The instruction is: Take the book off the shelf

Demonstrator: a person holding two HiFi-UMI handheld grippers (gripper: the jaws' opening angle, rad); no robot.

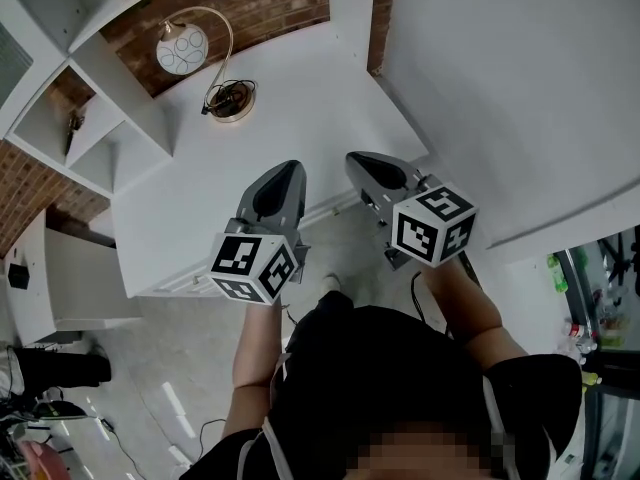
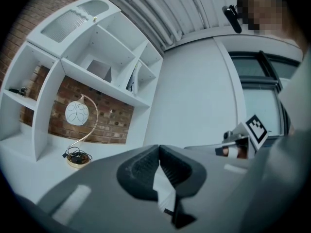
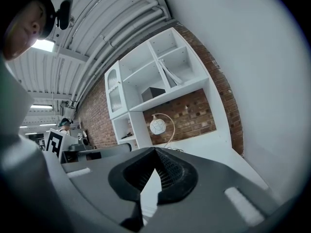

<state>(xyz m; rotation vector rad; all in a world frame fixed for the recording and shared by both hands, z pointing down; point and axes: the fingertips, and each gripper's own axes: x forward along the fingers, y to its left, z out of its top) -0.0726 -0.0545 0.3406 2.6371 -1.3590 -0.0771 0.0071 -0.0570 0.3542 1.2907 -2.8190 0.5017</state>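
Observation:
A thin book [image 2: 132,79] leans at a slant in an upper compartment of the white shelf unit [image 2: 58,64], also seen as the book [image 3: 170,74] in the right gripper view. In the head view the book is hidden. My left gripper [image 1: 289,171] and right gripper [image 1: 356,160] hover side by side over the front edge of the white counter [image 1: 290,98], far below the shelf. The left gripper's jaws [image 2: 159,147] meet at the tips with nothing between them. The right gripper [image 3: 155,151] is likewise shut and empty.
A globe lamp [image 1: 182,49] with a curved brass arm and coiled cord stands on the counter by the brick back wall. A dark box [image 3: 153,92] sits on the shelf left of the book. A white wall [image 1: 500,88] bounds the counter's right side.

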